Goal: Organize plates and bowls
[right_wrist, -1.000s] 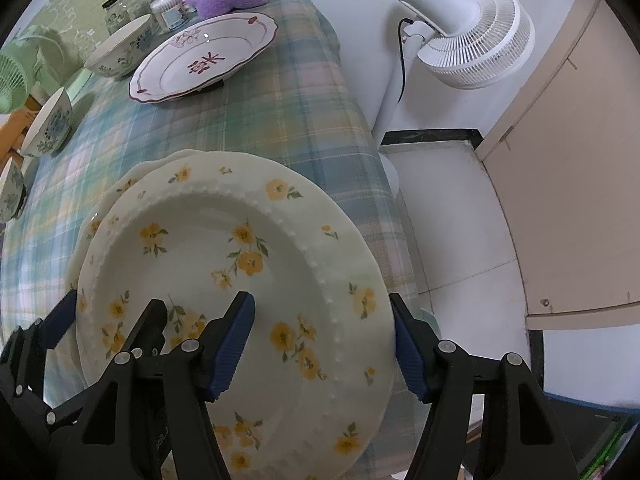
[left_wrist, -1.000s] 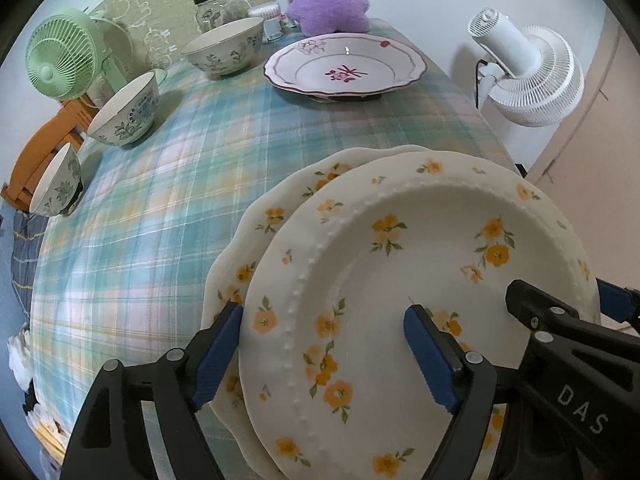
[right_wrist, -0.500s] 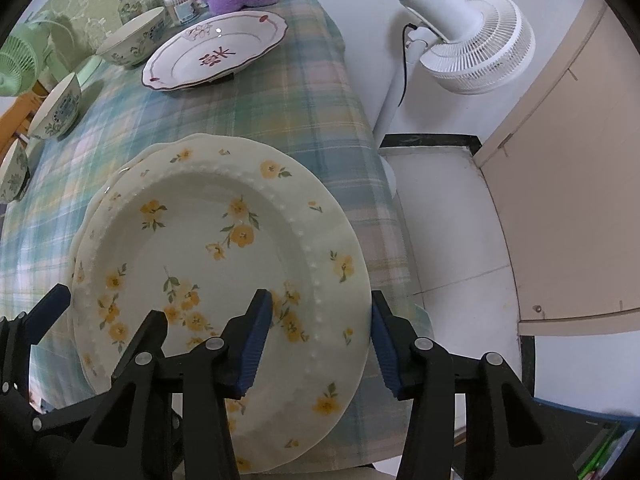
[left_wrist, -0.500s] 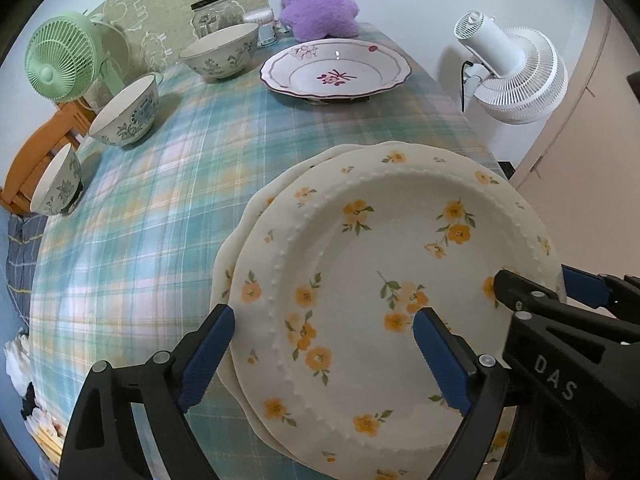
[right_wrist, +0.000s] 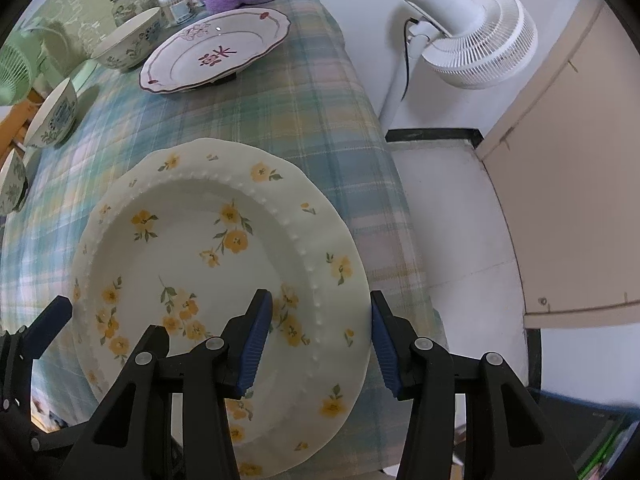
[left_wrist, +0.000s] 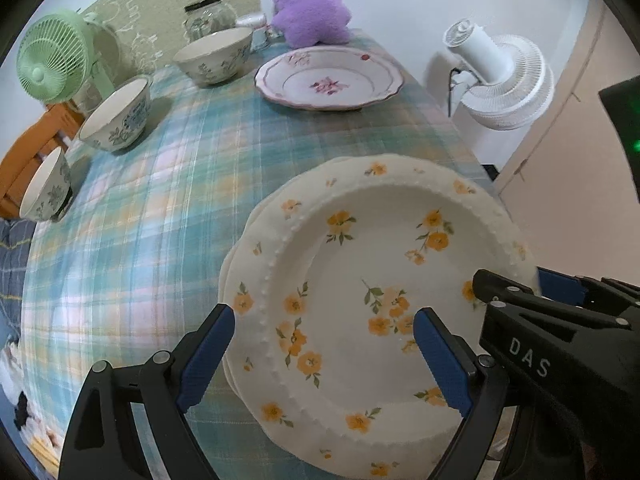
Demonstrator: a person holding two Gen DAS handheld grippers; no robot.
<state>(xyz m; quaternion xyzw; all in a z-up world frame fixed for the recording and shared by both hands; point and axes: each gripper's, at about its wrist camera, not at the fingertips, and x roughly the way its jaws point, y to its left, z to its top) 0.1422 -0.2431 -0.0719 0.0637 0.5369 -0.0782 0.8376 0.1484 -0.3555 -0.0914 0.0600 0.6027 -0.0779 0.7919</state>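
two yellow-flowered plates (left_wrist: 360, 264) sit stacked near the front right corner of the plaid tablecloth (left_wrist: 168, 208), the upper one now nearly squared over the lower, whose rim shows only as a thin sliver on the left; a second ago that lower rim stuck out much further. the left gripper (left_wrist: 320, 356) hangs over the stack's left edge with its blue pads wide apart, one pad outside the rim and one above the plate's well, neither pressing; the gap is a little wider than a second ago. the right gripper (right_wrist: 320, 336) straddles the stack's right rim, its fingers narrower than a second ago, one pad over the beaded ring and one just outside the edge; whether the pads actually press on the rim cannot be told, and a gap shows on both sides. in the left wrist view the stack sits farther from the camera than before. beyond the stack, at the tablecloth's far end, lies the pink-flowered plate (left_wrist: 330, 80), unmoved. left of it three blue-patterned bowls (left_wrist: 116, 116) stand in a line down the cloth's left edge, apart from one another, as before. a purple plush (left_wrist: 310, 4) and a glass jar (left_wrist: 206, 16) stand behind the pink plate. a green fan (left_wrist: 54, 58) stands beyond the bowls, a white fan (right_wrist: 468, 32) off the cloth's right side.
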